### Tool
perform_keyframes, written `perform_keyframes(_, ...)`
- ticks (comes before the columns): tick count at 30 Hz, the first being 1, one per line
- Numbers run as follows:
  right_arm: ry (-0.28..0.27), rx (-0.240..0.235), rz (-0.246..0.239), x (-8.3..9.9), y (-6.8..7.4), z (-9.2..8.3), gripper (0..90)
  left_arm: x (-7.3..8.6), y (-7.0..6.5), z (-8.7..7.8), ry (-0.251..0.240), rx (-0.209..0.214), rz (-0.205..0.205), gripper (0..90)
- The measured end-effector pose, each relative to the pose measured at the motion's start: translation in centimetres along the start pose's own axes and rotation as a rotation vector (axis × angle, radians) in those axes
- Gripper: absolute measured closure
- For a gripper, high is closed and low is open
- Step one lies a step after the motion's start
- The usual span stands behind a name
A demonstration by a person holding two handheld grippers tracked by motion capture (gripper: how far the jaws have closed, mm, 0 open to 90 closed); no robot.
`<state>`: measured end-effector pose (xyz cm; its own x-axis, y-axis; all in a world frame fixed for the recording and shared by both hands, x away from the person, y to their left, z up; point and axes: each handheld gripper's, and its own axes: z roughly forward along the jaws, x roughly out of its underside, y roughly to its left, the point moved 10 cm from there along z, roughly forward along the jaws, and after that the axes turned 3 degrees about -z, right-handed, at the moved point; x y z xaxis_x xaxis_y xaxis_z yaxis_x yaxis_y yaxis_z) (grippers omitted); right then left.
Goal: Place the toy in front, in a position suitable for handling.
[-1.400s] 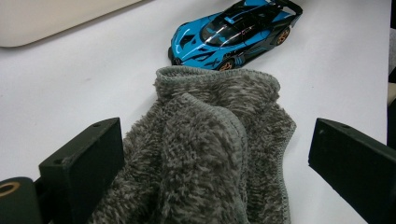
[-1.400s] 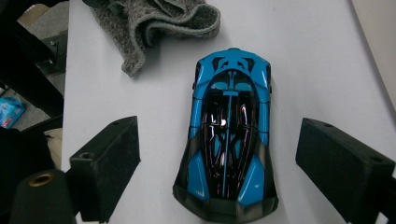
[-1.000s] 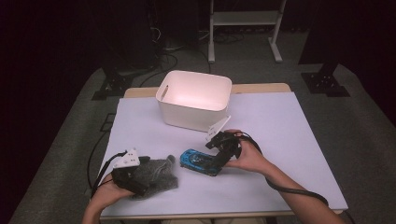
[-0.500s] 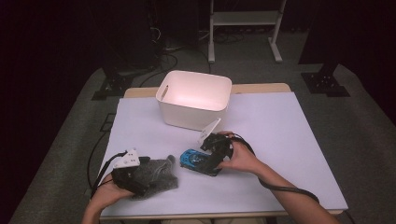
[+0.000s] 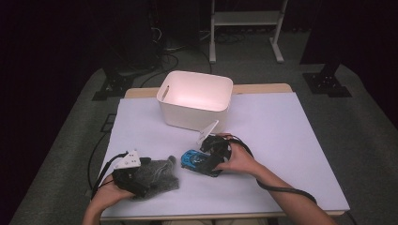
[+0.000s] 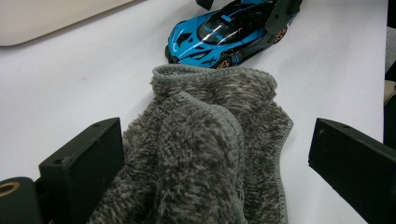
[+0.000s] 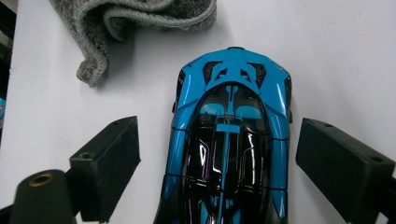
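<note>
The blue toy car (image 7: pixel 231 140), resting on the white surface (image 5: pixel 291 140) near the white bin (image 5: pixel 196 100), is straddled untouched by the wide-open right hand-held gripper (image 7: pixel 217 163), while the grey cloth (image 6: pixel 205 154) is similarly framed by the wide left hand-held gripper (image 6: pixel 215 158), presumably for 2 grasps.
</note>
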<state>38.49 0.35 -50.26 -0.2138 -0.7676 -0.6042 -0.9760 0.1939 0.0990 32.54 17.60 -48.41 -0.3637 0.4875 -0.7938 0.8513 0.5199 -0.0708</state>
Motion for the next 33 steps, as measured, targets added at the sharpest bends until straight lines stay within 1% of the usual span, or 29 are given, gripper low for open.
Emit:
perform_keyframes(5,0.011,0.005,-0.007,0.2,0.0,0.6,12.3,0.0,0.0,0.0,0.001,0.001,-0.001,2.6)
perform_keyframes(12,0.019,0.009,0.000,0.4,-0.1,1.2,12.3,0.1,0.0,0.0,0.002,0.002,-0.002,2.6)
perform_keyframes(20,0.023,0.034,-0.009,0.7,-0.1,1.6,12.2,0.1,0.0,0.0,0.001,0.002,0.001,2.6)
perform_keyframes(21,0.031,0.052,-0.022,0.9,-0.1,1.8,12.2,0.1,0.0,0.0,0.002,0.001,0.000,2.6)
perform_keyframes(22,0.033,0.058,-0.028,0.9,-0.1,1.9,12.2,0.1,0.0,0.0,0.003,0.003,-0.001,2.6)
perform_keyframes(25,0.034,0.058,-0.025,1.0,0.0,2.0,12.2,0.1,0.0,0.0,0.004,0.003,0.000,2.6)
perform_keyframes(28,0.034,0.071,-0.018,1.1,-0.2,2.1,12.2,0.1,0.0,0.0,0.003,0.002,-0.001,2.6)
perform_keyframes(33,0.027,0.077,-0.022,1.3,-0.2,2.2,12.2,0.1,-0.1,0.0,0.005,0.004,-0.001,2.7)
